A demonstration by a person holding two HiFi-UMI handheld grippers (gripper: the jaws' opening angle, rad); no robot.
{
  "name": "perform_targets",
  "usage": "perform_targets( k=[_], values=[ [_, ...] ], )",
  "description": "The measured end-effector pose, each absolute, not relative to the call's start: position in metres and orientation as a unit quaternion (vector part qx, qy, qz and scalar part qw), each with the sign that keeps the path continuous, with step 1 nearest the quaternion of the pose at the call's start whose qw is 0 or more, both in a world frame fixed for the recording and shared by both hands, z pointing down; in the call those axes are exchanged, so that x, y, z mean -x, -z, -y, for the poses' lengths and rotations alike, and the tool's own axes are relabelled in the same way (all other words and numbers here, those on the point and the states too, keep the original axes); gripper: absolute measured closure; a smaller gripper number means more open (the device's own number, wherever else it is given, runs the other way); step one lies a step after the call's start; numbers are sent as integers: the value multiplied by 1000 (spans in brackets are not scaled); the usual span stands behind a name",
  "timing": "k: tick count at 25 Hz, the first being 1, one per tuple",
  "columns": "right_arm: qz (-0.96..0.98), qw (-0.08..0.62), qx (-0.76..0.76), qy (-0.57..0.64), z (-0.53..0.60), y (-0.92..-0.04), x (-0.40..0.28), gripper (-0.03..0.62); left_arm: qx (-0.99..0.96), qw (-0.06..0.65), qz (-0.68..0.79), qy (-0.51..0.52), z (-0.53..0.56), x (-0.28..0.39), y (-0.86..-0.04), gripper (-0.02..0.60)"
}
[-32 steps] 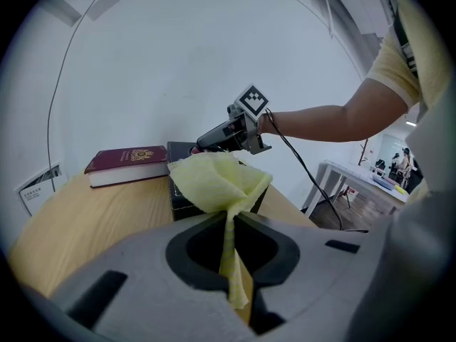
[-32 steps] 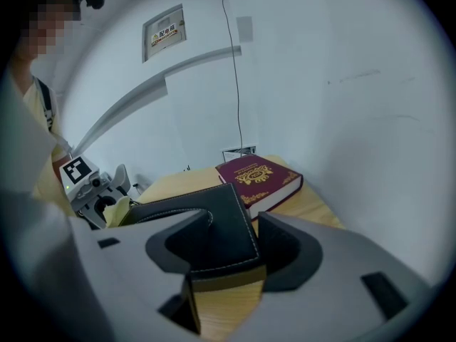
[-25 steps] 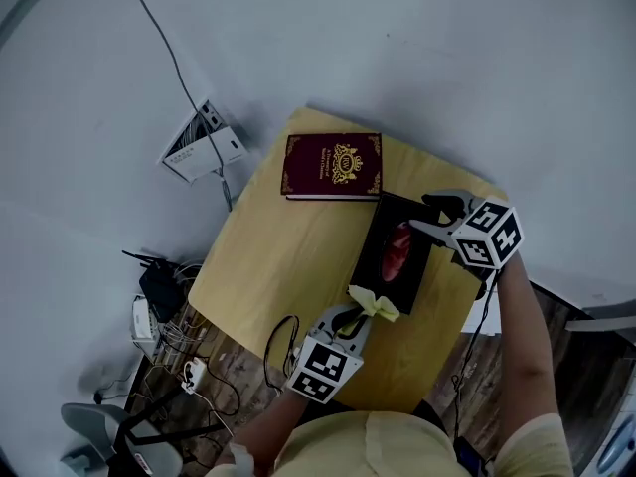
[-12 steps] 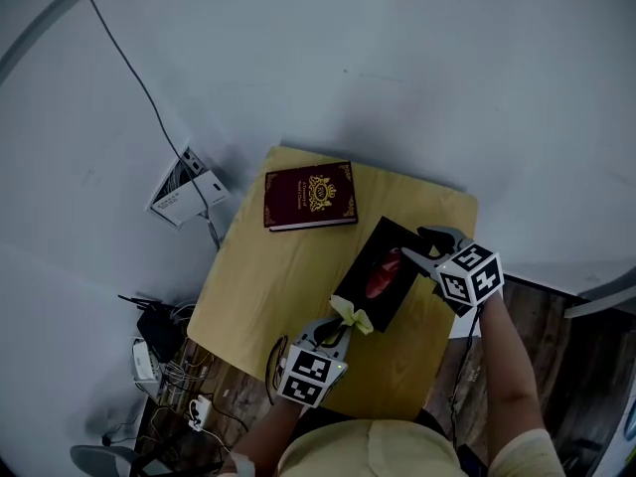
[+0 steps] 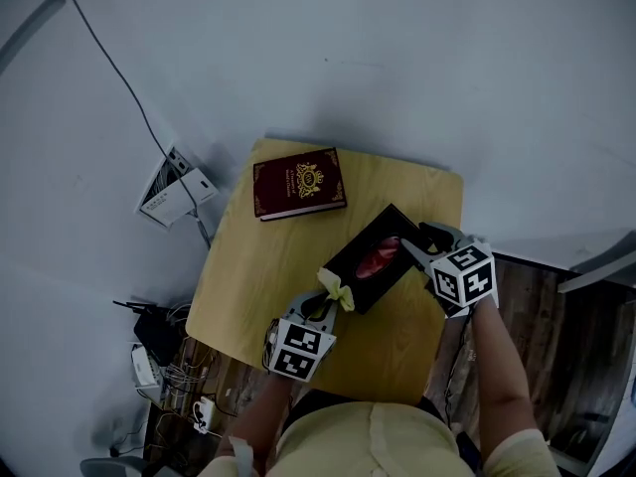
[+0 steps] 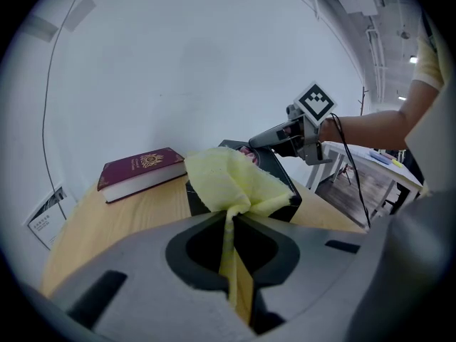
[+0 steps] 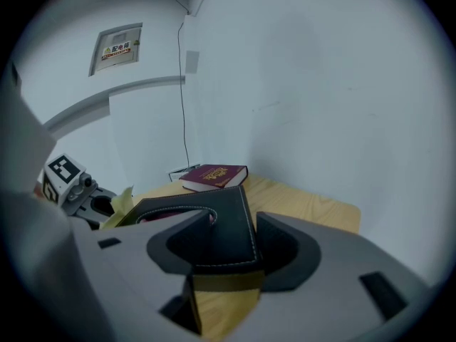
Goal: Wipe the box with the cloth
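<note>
Right fingers point(image 7: 306, 262) closing on box point(image 7: 214, 223), left point(image 6: 229, 223) pinching cloth point(image 6: 231, 180)

The box point(image 5: 370, 260) lies slantwise on the tabletop point(image 5: 248, 286), toward its right edge. The book point(image 5: 298, 183) lies flat behind it and to the left, apart from it. The cloth point(image 5: 336, 288), pinched in the left tongs point(image 5: 323, 305), sits against the box's near end. The right tongs point(image 5: 422, 246), their jaws having just been closing, straddle the box's right end.
</note>
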State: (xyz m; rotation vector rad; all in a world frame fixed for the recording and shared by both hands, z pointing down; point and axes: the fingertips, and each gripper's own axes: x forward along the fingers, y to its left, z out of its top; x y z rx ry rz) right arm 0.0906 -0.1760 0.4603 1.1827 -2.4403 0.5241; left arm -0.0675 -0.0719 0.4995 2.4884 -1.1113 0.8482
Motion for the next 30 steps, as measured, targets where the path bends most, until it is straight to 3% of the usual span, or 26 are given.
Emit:
perform_targets(
  k=[30],
  values=[
    [802, 129, -537, -227, 82, -464, -98, 381, -853, 90, 407, -314, 155, 89, -502, 551]
  ],
)
